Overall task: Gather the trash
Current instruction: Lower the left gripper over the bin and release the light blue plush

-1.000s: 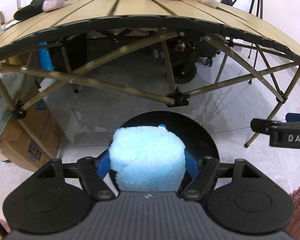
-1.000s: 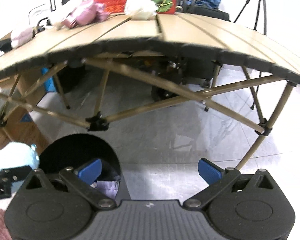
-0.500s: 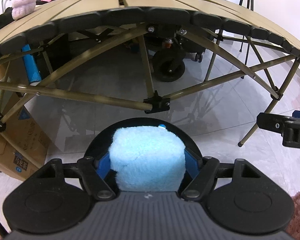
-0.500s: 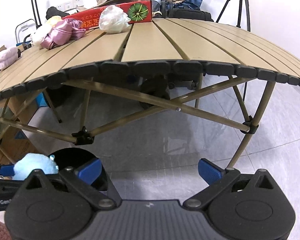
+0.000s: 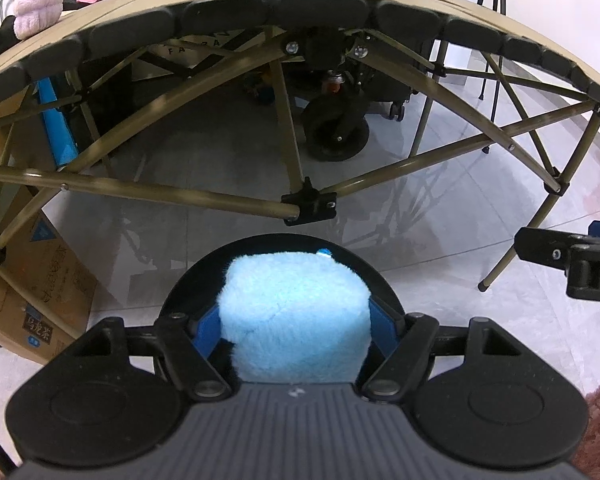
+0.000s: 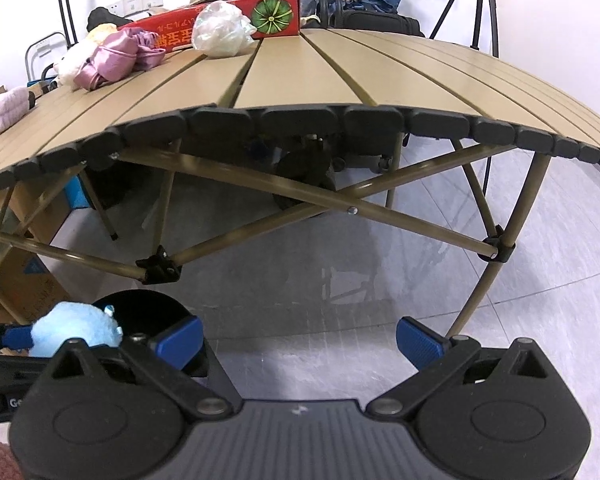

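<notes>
Left gripper (image 5: 296, 320): its blue pads are pressing on both sides of a fluffy light-blue plush (image 5: 296, 316), which is filling the gap between the fingers.
Plush position: it is hanging over the dark round opening of a black bin (image 5: 384, 284) that is standing on the pale tiled floor (image 5: 440, 216), in front of the folding table's crossed legs.
Right-wrist view of the same: the plush (image 6: 76, 328) is showing at lower left, clamped by a blue pad of the left gripper (image 6: 16, 338), just above the bin's dark mouth (image 6: 148, 312).
Right gripper (image 6: 298, 338): its two blue pads are standing wide apart with only bare floor (image 6: 340, 280) between them, so it is carrying nothing.
Right gripper in the left-wrist view: a black part of it is poking in from the right edge (image 5: 568, 260), well apart from the plush.
Table (image 6: 308, 76): tan slats with black end caps are arching across both views.
Things lying on the table: a crumpled clear plastic bag (image 6: 220, 36), a pink cloth bundle (image 6: 116, 56) and a red box (image 6: 256, 16) are sitting near the far edge, and a pale pink fuzzy piece (image 6: 6, 108) is lying near the left end.
Under the table: a black wheel (image 5: 336, 132) is showing behind the frame, and a cardboard box (image 5: 48, 292) is sitting at left.
</notes>
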